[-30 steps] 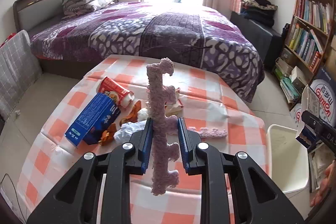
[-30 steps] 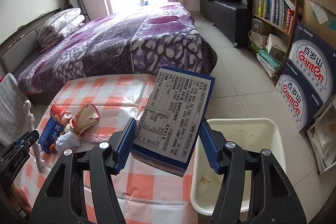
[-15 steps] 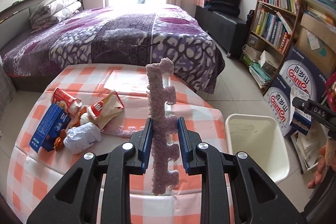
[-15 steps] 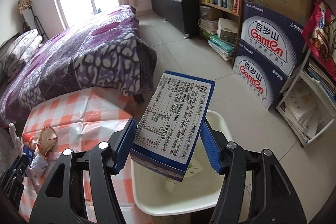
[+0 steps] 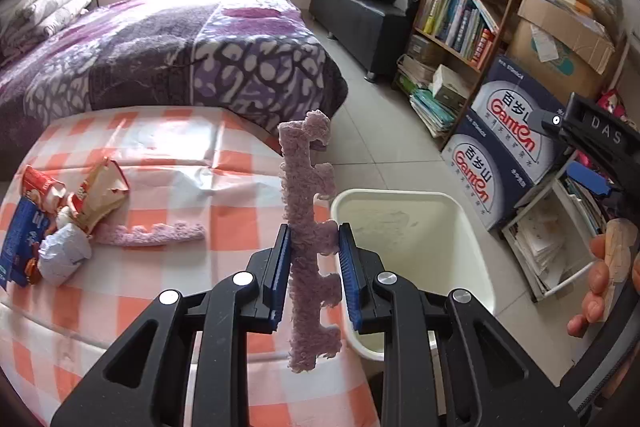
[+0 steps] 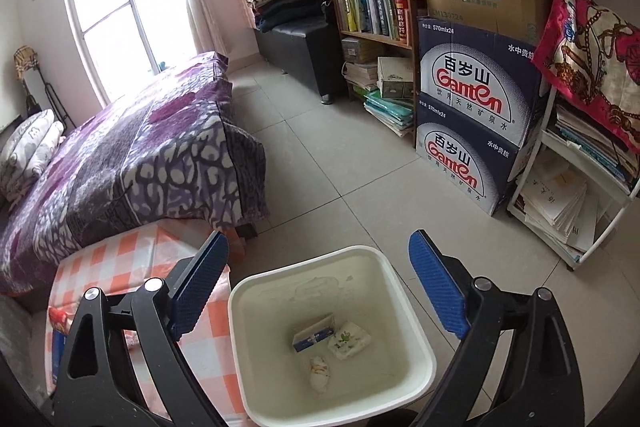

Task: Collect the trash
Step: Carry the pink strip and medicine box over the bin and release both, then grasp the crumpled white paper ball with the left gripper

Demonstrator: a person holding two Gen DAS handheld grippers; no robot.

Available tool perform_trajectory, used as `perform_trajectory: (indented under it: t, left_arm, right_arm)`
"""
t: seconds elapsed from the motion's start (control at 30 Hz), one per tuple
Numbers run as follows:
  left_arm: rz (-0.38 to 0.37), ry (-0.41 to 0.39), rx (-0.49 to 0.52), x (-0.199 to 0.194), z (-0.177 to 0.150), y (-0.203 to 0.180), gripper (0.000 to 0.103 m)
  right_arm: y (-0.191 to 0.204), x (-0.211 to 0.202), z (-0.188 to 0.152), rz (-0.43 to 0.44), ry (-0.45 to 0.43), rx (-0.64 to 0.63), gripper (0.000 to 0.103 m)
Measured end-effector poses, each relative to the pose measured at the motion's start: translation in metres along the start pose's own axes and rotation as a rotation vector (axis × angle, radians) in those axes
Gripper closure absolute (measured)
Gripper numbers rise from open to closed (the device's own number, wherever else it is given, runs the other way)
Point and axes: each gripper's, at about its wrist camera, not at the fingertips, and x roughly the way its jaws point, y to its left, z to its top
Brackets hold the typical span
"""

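My left gripper (image 5: 313, 255) is shut on a pink notched foam strip (image 5: 308, 187), held upright over the table's right edge, next to the white bin (image 5: 472, 235). My right gripper (image 6: 318, 267) is open and empty above the white bin (image 6: 404, 291). A blue box (image 6: 314, 333) lies on the bin's floor with a white wrapper (image 6: 349, 340) and a small crumpled piece (image 6: 319, 374). On the checked table (image 5: 180, 163) lie a second pink strip (image 5: 150, 234), a blue carton (image 5: 18, 239), a torn snack bag (image 5: 98, 193) and crumpled white paper (image 5: 64, 255).
A bed with a purple cover (image 5: 160, 43) stands behind the table. A bookshelf (image 5: 472, 7) and stacked Ganten boxes (image 6: 472, 115) line the right wall. A white rack with papers (image 6: 568, 203) stands right of the bin. Tiled floor (image 6: 340, 163) lies between bed and shelves.
My right gripper has opened and let go of the blue box, which now lies in the bin. My left gripper has moved right toward the bin, still holding the pink strip.
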Motion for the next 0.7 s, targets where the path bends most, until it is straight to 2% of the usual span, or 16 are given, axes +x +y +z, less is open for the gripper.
perform_trajectory:
  t: [0.13,0.3,0.33,0.37,0.4,0.43,0.47,0.57,0.7]
  left_arm:
    - [-0.089,0.044,0.006,0.016,0.001,-0.022,0.079]
    - [-0.245,0.095,0.005,0.033,0.007,-0.048,0.079]
    - [-0.273,0.097,0.002,0.034,0.009,-0.051,0.075]
    - [-0.297,0.101,-0.001,0.035,0.011,-0.054,0.062]
    - [-0.315,0.102,-0.008,0.035,0.013,-0.056,0.054]
    - [-0.321,0.097,-0.019,0.034,0.014,-0.055,0.041]
    - [-0.321,0.089,-0.027,0.033,0.016,-0.053,0.038]
    - [-0.294,0.094,-0.039,0.030,0.018,-0.042,0.036]
    - [-0.188,0.077,-0.047,0.022,0.017,-0.013,0.033]
  right_arm:
    - [-0.010,-0.004,0.008,0.016,-0.014,0.062,0.015]
    - [-0.022,-0.008,0.016,0.034,-0.029,0.135,0.015]
    - [-0.025,-0.009,0.017,0.036,-0.032,0.149,0.015]
    - [-0.026,-0.009,0.018,0.040,-0.034,0.161,0.015]
    - [-0.028,-0.009,0.019,0.042,-0.036,0.172,0.015]
    - [-0.028,-0.009,0.020,0.045,-0.038,0.181,0.015]
    - [-0.027,-0.009,0.020,0.052,-0.035,0.183,0.015]
    - [-0.017,-0.006,0.016,0.078,-0.018,0.167,0.014]
    - [0.010,-0.003,0.008,0.116,0.014,0.106,0.012]
